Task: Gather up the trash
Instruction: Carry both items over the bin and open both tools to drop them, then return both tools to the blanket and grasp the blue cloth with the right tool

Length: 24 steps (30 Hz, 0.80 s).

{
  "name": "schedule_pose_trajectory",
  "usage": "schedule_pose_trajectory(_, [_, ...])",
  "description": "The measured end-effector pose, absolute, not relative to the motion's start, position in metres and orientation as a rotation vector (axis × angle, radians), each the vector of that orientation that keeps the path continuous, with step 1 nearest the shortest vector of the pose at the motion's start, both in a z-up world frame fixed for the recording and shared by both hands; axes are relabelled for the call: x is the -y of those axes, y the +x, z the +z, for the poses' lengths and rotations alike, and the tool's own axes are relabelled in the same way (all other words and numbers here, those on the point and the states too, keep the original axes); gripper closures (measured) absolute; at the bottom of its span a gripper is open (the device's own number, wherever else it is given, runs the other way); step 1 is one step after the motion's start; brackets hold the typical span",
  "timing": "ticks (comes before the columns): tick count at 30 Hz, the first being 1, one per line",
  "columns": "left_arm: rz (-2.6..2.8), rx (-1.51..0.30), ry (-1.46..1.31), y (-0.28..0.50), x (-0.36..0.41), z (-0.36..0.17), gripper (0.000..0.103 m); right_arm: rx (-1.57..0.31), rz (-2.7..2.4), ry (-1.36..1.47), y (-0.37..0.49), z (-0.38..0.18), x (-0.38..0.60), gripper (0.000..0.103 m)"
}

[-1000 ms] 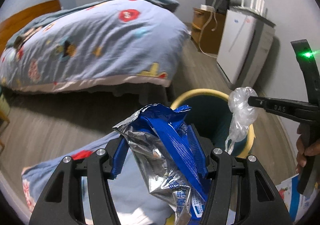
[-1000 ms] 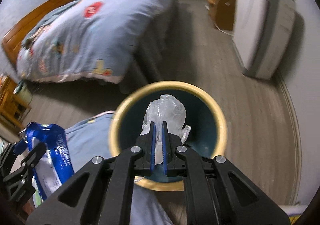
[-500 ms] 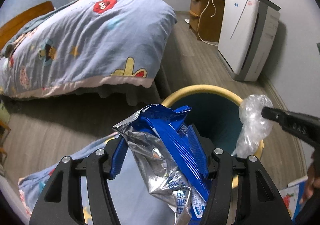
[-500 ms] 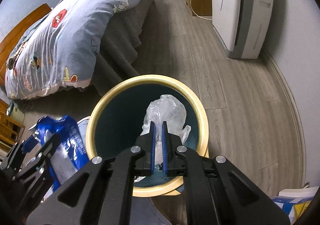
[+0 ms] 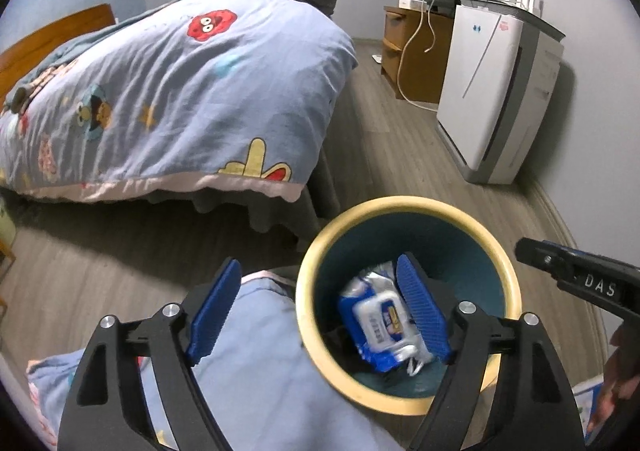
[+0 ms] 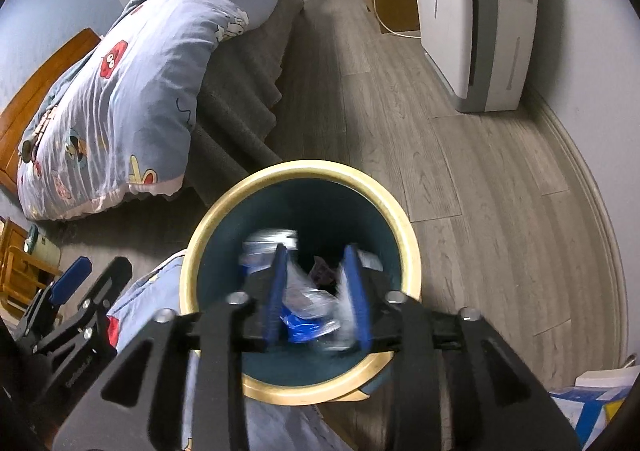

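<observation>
Both sets of tongs are spread wide with nothing in them. The left gripper (image 5: 320, 311) sits at the bottom of its frame, one blue pad over the bin (image 5: 404, 211), the other off to the left over the blue blanket (image 5: 256, 379). The right gripper (image 6: 316, 291) hangs right over the bin's mouth, lower centre. The blue wipes packet (image 5: 380, 325) lies inside the bin, with the clear plastic wrap (image 6: 308, 291), blurry, in there too.
</observation>
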State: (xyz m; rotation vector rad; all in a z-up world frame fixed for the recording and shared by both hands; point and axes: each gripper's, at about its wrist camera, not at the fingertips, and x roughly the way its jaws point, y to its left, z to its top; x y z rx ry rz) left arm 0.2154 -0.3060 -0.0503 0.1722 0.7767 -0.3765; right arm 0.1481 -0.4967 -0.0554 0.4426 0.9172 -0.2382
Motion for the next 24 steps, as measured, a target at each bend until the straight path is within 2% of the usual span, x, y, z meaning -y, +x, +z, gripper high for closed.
schedule_pose_trajectory(2, [-0.378,-0.777,0.149,0.213,0.3,-0.048,0.016,-0.91,-0.237,0.433,0.148,-0.053,0.495,0.044])
schedule_pose_trajectory(4, [-0.372,-0.776,0.141,0.211,0.294,-0.046,0.013,-0.899,-0.236,0.427,0.148,-0.05,0.492,0.027])
schedule_pose_trajectory(7, [-0.358,-0.771,0.135,0.205,0.279,-0.042,0.01,-0.88,-0.227,0.447,0.147,-0.047,0.492,0.008])
schedule_pose_trajectory(14, [-0.308,-0.741,0.152,0.178,0.225,-0.022,0.008,-0.869,-0.222,0.403,0.147,-0.032,0.475,0.006])
schedule_pose_trajectory(24, [-0.204,-0.715,0.111,0.125,0.099,0.014,0.007,-0.853,-0.114,0.292,0.131,-0.003,0.402,0.006])
